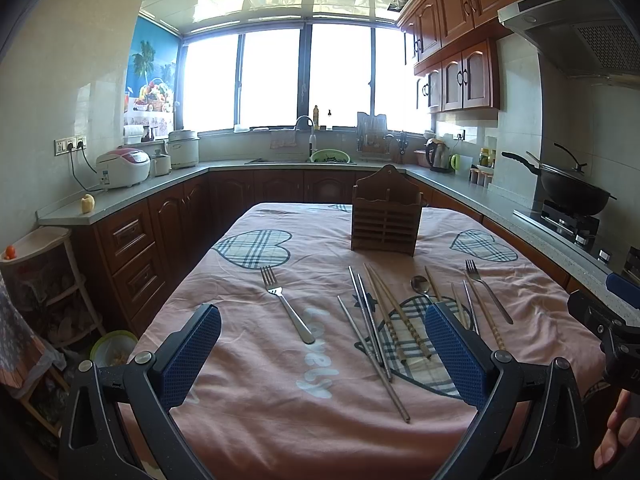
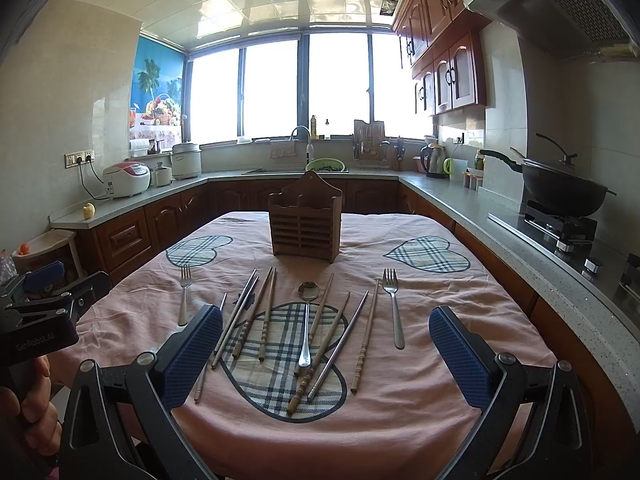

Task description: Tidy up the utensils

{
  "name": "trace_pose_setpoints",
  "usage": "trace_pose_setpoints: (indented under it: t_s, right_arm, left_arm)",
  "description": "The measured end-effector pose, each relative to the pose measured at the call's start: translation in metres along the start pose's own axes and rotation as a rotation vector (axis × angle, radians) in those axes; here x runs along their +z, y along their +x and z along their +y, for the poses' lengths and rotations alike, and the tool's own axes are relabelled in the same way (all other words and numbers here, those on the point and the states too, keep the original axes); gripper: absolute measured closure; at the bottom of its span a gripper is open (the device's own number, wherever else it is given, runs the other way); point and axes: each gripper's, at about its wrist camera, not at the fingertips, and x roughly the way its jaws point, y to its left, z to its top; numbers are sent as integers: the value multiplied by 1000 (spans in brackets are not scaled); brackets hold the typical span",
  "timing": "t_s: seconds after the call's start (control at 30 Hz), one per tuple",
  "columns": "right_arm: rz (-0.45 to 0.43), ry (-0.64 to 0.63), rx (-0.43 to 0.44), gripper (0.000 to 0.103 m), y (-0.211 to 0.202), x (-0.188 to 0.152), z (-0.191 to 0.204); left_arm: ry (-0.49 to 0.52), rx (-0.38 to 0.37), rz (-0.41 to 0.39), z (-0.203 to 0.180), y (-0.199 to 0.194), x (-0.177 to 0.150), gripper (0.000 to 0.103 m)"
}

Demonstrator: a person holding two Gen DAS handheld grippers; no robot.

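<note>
Right wrist view: the right gripper [image 2: 326, 344] hovers spread wide above the desk [image 2: 460, 320], spoon [image 2: 306, 320] at 12 o'clock; the left gripper [image 1: 322, 344] likewise gapes, empty.

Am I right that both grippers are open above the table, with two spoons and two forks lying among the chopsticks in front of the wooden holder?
Not quite: there is only one spoon, as the right wrist view shows. The rest holds: the left gripper and right gripper are open, and two forks lie among the chopsticks before the wooden holder.
</note>
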Motion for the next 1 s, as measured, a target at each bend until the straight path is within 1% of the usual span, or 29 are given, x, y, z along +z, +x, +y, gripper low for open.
trace_pose_setpoints:
  t_s: [0.3,0.5,0.77,1.0]
  right_arm:
    - [2,1,2,0,1,-1,0]
    - [3,5,6,0,2,-1,0]
    - [27,29,24,0,17,4,-4]
    - [88,80,55,0,44,9,-21]
  left_arm:
    - [-1,1,4,1,1,0,1]
    - [-10,-1,23,3,11,2,1]
    - [-39,-24,111,11,40,12,1]
    - [-37,-29,214,13,77,27,1]
